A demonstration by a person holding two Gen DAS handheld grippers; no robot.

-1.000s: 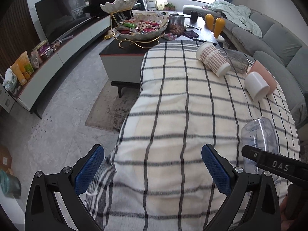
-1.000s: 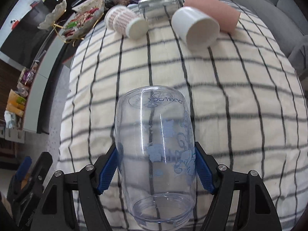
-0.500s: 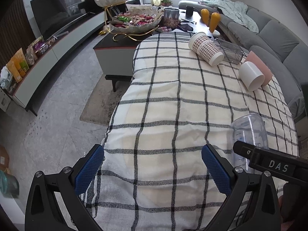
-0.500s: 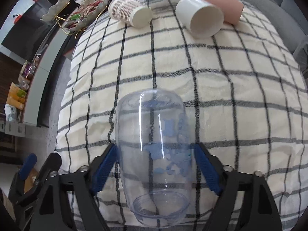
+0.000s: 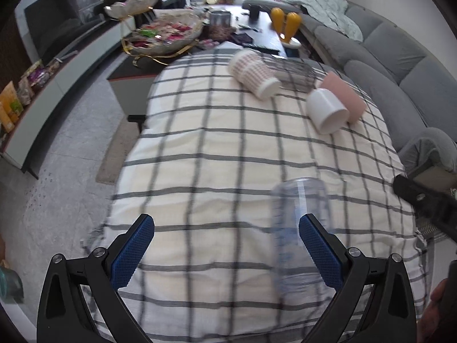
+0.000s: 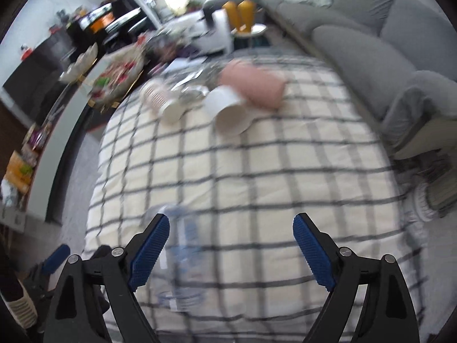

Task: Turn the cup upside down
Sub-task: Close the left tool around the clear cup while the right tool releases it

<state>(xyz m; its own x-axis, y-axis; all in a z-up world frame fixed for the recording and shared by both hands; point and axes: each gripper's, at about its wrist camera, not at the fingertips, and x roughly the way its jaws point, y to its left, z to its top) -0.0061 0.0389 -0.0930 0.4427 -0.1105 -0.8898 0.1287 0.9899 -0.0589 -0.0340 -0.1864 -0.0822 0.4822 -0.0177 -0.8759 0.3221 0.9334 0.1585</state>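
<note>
A clear plastic cup with blue print (image 5: 297, 228) stands upside down on the checked cloth (image 5: 217, 148), rim down. It sits just beyond my left gripper's right finger in the left wrist view. In the right wrist view the cup (image 6: 182, 257) is blurred, beside my right gripper's left finger. My left gripper (image 5: 225, 245) is open and empty. My right gripper (image 6: 231, 245) is open and empty, apart from the cup.
Other cups lie on their sides at the far end: a checked one (image 5: 254, 71), a white one (image 5: 328, 111), a pink one (image 5: 342, 97) and a clear container (image 5: 294, 74). A grey sofa (image 5: 400, 65) runs along the right. A snack table (image 5: 171, 37) stands beyond.
My right gripper opened and let go of the clear cup, then drew back to the right. The cup now stands free on the cloth. My left gripper shifted right, toward the cup.
</note>
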